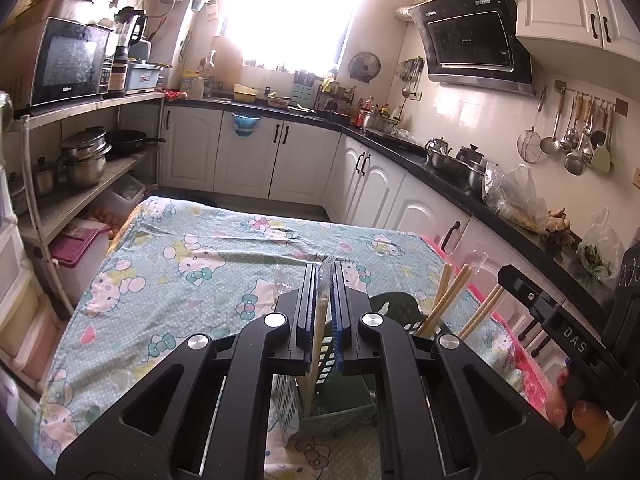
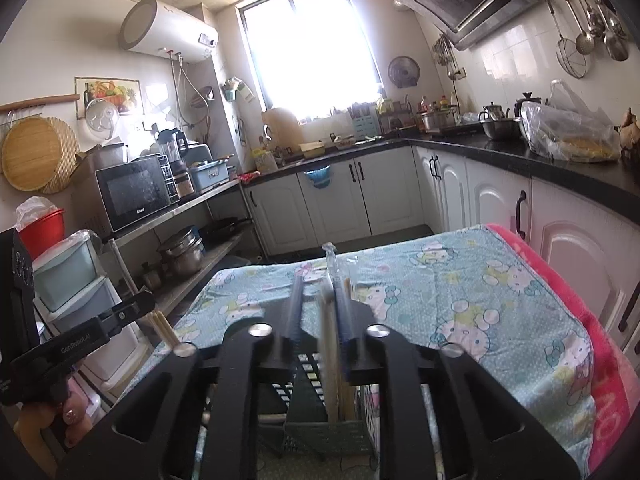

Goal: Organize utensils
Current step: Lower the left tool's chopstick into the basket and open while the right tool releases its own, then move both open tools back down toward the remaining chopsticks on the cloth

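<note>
While the left gripper [image 1: 325,280] points out over the tabletop [image 1: 192,264], its jaws are clenched on a pair of pale wooden chopsticks in a clear plastic sleeve [image 1: 320,320], which runs down between the fingers into a slotted utensil basket [image 1: 320,412] at the near edge of the table. The basket has a green compartment and a white slotted one beside it; more bare chopsticks [image 1: 444,300] stand slanted in the green part, towards the right edge. The right gripper [image 2: 318,292] has its jaws parted, and another sleeved pair of chopsticks [image 2: 331,352] stands upright between them, close against the right finger, with its lower end in the green compartment; whether the pads press it cannot be told. A Hello Kitty cloth [image 2: 480,300] covers the table, with a pink towel [image 2: 600,352] along the right edge. White cabinets [image 1: 248,160] and a black counter [image 2: 560,164] ring the table. Each gripper is held above the basket, angled slightly downward.
</note>
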Demonstrator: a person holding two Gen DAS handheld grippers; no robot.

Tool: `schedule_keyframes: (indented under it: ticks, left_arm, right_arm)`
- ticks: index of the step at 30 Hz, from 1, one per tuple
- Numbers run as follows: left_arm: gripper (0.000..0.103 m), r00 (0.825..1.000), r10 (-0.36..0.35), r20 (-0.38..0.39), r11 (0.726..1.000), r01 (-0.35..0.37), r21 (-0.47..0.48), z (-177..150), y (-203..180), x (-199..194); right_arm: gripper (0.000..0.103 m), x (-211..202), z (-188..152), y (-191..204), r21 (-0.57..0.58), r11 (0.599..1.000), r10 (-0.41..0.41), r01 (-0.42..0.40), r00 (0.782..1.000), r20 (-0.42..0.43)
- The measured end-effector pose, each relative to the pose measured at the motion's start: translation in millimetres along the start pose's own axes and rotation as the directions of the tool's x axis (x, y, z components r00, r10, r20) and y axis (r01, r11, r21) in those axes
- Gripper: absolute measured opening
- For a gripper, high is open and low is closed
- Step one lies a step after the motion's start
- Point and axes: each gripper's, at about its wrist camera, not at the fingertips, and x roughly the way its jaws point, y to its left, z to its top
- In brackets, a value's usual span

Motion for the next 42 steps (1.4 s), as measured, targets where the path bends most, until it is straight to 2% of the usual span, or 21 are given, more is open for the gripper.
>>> schedule_keyframes:
  ticks: [1, 4, 8, 13, 20, 22, 24, 27, 32, 42]
  left_arm:
    - [0.004, 1.0, 0.002, 0.0, 1.0, -0.002, 0.001, -0.7, 0.0, -0.3]
    - [0.004, 1.0, 0.004, -0.002, 1.0, -0.004, 0.003, -2.5, -0.1, -1.7]
    - [0.004, 1.0, 0.007, -0.002, 1.0, -0.007, 0.008, -3.7, -0.3, -2.9]
    - [0.018, 1.0, 0.013, 0.003, 1.0, -0.014, 0.006, -7.8, 1.0, -9.6]
    - [0.037, 1.0, 0.017, 0.01, 1.0, -0.017, 0.007, -12.2, 2.8, -21.9]
    - [0.047, 1.0, 0.02, 0.018, 1.0, -0.02, 0.007, -13.1, 2.6, -26.1]
    - [0.049, 0.999, 0.023, 0.024, 1.0, -0.023, 0.007, -14.0, 2.5, -30.2]
    - [0.059, 0.999, 0.028, 0.03, 1.0, -0.029, 0.006, -14.4, 2.1, -35.7]
    - [0.069, 0.998, 0.034, 0.044, 0.999, -0.033, -0.001, -16.3, 4.1, -45.7]
    - [0.089, 0.998, 0.031, 0.058, 1.0, -0.031, -0.004, -25.2, 1.8, -65.3]
  right_arm:
    - [0.02, -1.0, -0.7, 0.1, 0.0, 1.0, 0.0, 0.0, 1.0, -0.001]
    - [0.032, -5.5, -3.2, 0.8, 0.004, 1.0, -0.001, 0.001, 1.0, -0.002]
    - [0.034, -11.4, -6.6, 1.6, -0.01, 1.0, -0.012, 0.012, 1.0, -0.003]
    - [0.04, -18.7, -12.0, 0.2, -0.011, 1.0, -0.016, 0.016, 1.0, -0.013]
    - [0.044, -28.7, -16.0, 0.2, -0.022, 1.0, -0.022, 0.022, 1.0, -0.017]
    - [0.045, -30.9, -16.4, 0.2, -0.022, 1.0, -0.018, 0.018, 1.0, -0.017]
    - [0.046, -33.7, -17.1, 1.0, -0.027, 1.0, -0.016, 0.016, 1.0, -0.016]
    - [0.049, -37.6, -17.5, 2.2, -0.035, 0.999, -0.019, 0.019, 1.0, -0.009]
    - [0.055, -45.0, -18.4, 2.9, -0.038, 0.999, -0.013, 0.013, 1.0, -0.005]
    - [0.06, -61.0, -24.6, 5.6, -0.062, 0.998, -0.012, 0.011, 1.0, -0.013]
